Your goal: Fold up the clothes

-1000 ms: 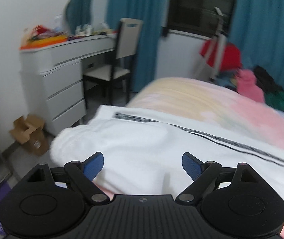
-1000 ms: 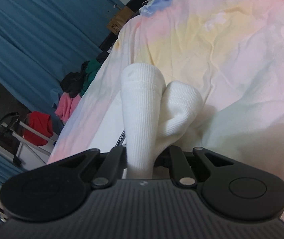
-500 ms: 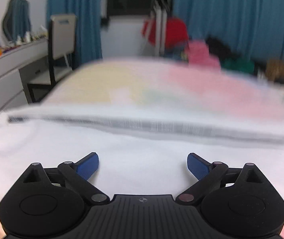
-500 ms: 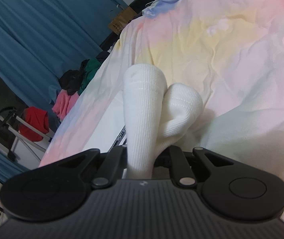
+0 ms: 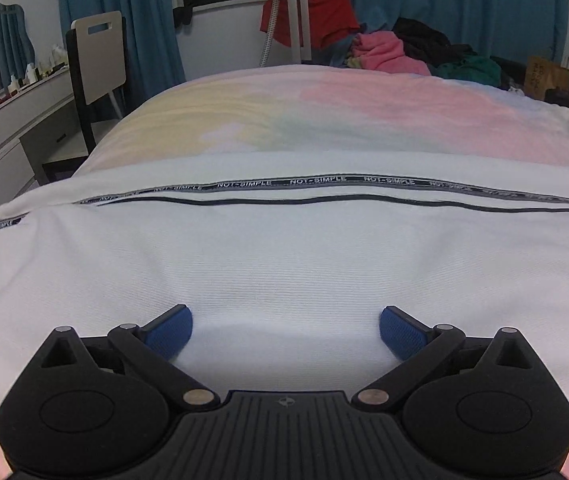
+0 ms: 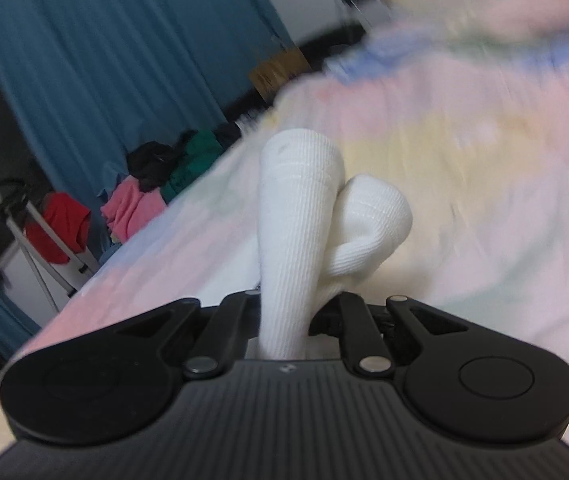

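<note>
Left wrist view: the left gripper [image 5: 285, 326], its two blue-padded fingers [image 5: 168, 330] spread wide and holding nothing, sits low over a white ribbed-knit garment [image 5: 284, 256]. The garment lies flat across the near edge of a bed covered by a pastel pink-and-yellow tie-dye sheet [image 5: 324, 120]. A black woven band lettered "NOT-SIMPLE" [image 5: 316, 181] and a thin black stripe beside it run across the garment's far edge. Beyond the bed's far edge lies a heap of pink, black and green clothes [image 5: 416, 56], with a red cloth [image 5: 324, 12] draped on a white tripod stand. A white-backed chair [image 5: 98, 60] stands at a grey dressing table [image 5: 4, 128] off the bed's left corner.

Right wrist view (motion-blurred): the right gripper [image 6: 286, 320] is clamped on a bunched fold of the same white knit fabric [image 6: 300, 216], which rises between its jaws in two rounded lobes; the fingertips themselves appear hidden by the cloth.
</note>
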Motion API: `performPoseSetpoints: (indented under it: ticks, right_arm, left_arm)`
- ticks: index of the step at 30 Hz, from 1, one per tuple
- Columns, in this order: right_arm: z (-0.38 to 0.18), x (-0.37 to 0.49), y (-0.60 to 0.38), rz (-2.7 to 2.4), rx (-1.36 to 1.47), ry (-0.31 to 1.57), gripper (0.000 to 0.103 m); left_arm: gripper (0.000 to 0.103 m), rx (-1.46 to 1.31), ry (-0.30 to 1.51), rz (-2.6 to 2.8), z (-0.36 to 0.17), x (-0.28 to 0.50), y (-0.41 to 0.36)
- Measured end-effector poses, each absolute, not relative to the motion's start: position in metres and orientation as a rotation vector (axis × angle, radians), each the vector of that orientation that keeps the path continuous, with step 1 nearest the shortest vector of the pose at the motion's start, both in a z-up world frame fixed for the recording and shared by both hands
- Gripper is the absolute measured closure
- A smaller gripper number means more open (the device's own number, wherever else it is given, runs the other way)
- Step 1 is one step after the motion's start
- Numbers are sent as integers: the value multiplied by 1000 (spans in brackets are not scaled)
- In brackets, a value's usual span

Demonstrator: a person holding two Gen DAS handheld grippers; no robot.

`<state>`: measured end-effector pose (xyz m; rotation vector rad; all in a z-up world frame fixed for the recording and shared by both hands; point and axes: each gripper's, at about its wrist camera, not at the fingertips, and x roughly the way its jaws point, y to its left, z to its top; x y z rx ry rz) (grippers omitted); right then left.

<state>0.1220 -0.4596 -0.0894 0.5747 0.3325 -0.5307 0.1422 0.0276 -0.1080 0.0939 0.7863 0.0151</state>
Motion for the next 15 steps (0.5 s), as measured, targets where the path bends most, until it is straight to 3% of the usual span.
performPoseSetpoints:
  ticks: [5, 9, 13, 15]
  right_arm:
    - [-35, 133, -351, -445, 76, 194, 91]
    - [-23, 121, -245, -191, -168, 69, 91]
    - [-59, 101, -143, 88, -401, 52, 91]
    - [-92, 96, -105, 228, -476, 135, 91]
  left_arm:
    - [2, 48, 772, -4, -94, 131, 36]
    - [3, -40, 723, 13, -75, 122, 53]
    - [3, -159, 654, 44, -52, 107, 77]
    - [3, -200, 632, 57, -43, 101, 86]
